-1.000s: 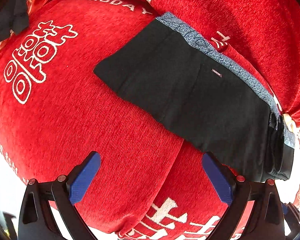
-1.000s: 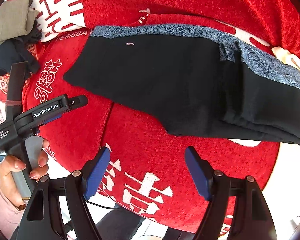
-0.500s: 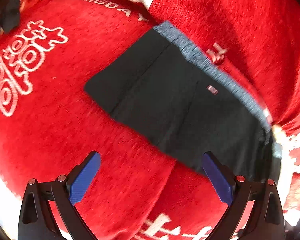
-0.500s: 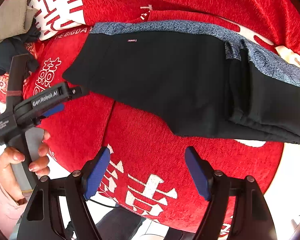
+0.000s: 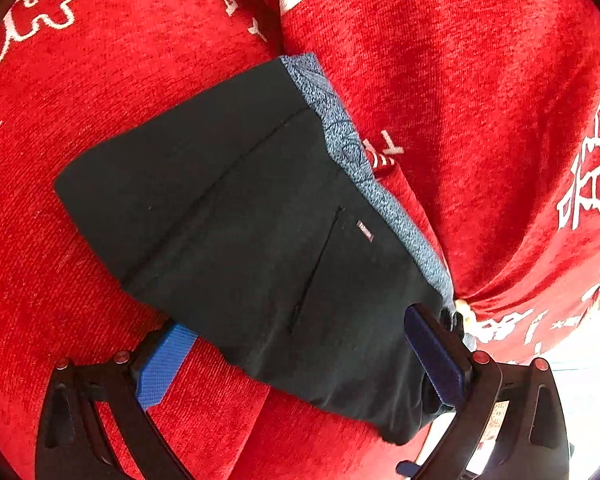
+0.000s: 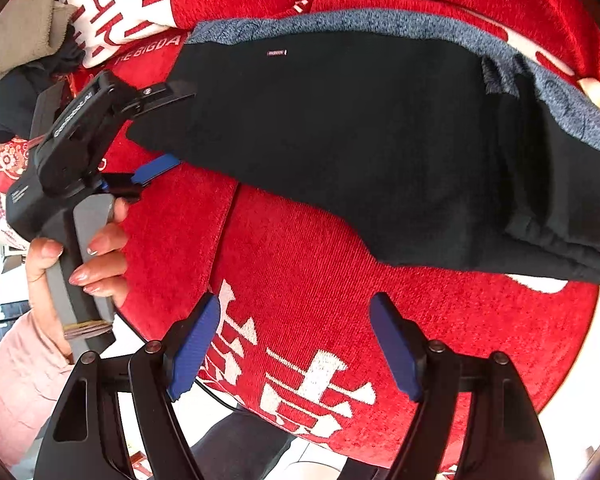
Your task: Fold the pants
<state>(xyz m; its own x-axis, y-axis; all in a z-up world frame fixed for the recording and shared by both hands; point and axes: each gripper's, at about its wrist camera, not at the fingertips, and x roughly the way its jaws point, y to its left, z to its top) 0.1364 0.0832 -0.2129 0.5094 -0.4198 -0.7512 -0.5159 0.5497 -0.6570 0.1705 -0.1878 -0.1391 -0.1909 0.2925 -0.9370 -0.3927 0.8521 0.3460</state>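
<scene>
Black pants (image 5: pixel 252 216) with a grey-blue patterned waistband lie folded on a red cushioned surface (image 5: pixel 60 120); they also show in the right wrist view (image 6: pixel 360 140). My left gripper (image 5: pixel 300 356) is open, its blue fingers straddling the near edge of the pants; one finger sits over the cloth and the other under its edge. It also shows in the right wrist view (image 6: pixel 160 128) at the pants' left end. My right gripper (image 6: pixel 296 344) is open and empty, held over the red cover short of the pants.
The red cover carries white characters (image 6: pixel 300 380). A grey-brown cloth and dark clothes (image 6: pixel 24 28) lie at the far left. A seam between two cushions (image 6: pixel 228 216) runs under the pants. The cushion's front edge is near my right gripper.
My left gripper has moved forward from the bare cushion onto the pants' near edge, its fingers now around the cloth. My right gripper has edged closer to the pants.
</scene>
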